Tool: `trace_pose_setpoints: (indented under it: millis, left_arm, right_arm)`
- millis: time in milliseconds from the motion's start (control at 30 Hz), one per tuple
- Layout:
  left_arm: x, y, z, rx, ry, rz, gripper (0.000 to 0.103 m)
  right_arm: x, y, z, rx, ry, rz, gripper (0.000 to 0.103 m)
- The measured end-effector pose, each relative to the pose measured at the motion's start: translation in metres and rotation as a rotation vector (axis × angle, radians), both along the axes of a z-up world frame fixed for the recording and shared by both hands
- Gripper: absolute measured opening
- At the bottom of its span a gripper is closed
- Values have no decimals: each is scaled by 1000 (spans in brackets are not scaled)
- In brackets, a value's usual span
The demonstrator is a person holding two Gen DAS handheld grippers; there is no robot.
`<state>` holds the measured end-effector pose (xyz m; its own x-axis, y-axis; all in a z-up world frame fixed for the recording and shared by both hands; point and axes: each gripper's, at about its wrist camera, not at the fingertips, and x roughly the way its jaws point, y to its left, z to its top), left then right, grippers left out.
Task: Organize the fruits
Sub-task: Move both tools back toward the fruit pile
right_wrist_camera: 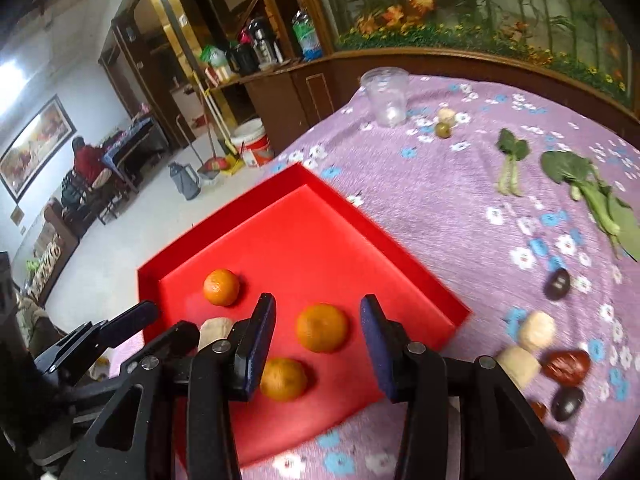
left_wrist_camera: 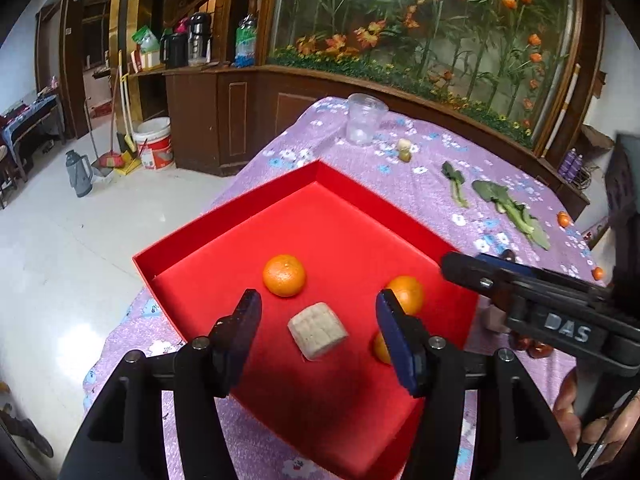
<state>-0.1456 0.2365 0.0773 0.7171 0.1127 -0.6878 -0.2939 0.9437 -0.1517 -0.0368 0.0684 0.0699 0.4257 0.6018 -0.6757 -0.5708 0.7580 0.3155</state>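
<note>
**A:** Where do your tools stand right now?

**B:** Your left tool [left_wrist_camera: 318, 312] hangs over the red tray [left_wrist_camera: 224, 224] with its jaws spread wide and nothing between the pads. A pale ridged block [left_wrist_camera: 317, 335] lies on the tray floor in the gap, touching neither finger. Your right tool [right_wrist_camera: 318, 334] is likewise wide apart and holds nothing; in its own view an orange [right_wrist_camera: 321, 327] sits on the tray between the two blue pads, clear of both.

**A:** And the fruit?

**B:** Three oranges are in the tray. In the right wrist view, one orange [right_wrist_camera: 221, 287] lies at about 10 o'clock from the middle one, and a third orange [right_wrist_camera: 283, 379] lies at about 7 o'clock, just beside your left-hand pad. The tray rests on the purple flowered worktop [right_wrist_camera: 440, 200].

**A:** What's outside the tray?

**B:** At 3 o'clock from the tray, near the worktop edge, you have a cluster: two pale blocks [right_wrist_camera: 538, 331], a red date [right_wrist_camera: 567, 367] touching the lower one, and a dark plum [right_wrist_camera: 567, 403] just below. Another dark plum [right_wrist_camera: 557, 284] sits apart, higher up. At 1 o'clock lie leafy greens [right_wrist_camera: 588, 184]. Far off at 12 o'clock stands a clear plastic cup [right_wrist_camera: 386, 96], with a small green fruit [right_wrist_camera: 443, 129] near it.
</note>
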Motion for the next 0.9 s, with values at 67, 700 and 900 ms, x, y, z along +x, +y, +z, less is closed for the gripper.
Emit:
trace_pose_setpoints:
  millis: [67, 700, 900]
  left_arm:
    - [-9, 0, 7, -6, -27, -11, 59]
    - [-57, -70, 49, 24, -120, -128, 73]
    - [-33, -82, 36, -1, -70, -148, 73]
  right_arm:
    - [-12, -23, 6, 20, -19, -39, 57]
    - [-66, -209, 3, 107, -47, -378, 63]
    - [-54, -204, -23, 83, -10, -309, 63]
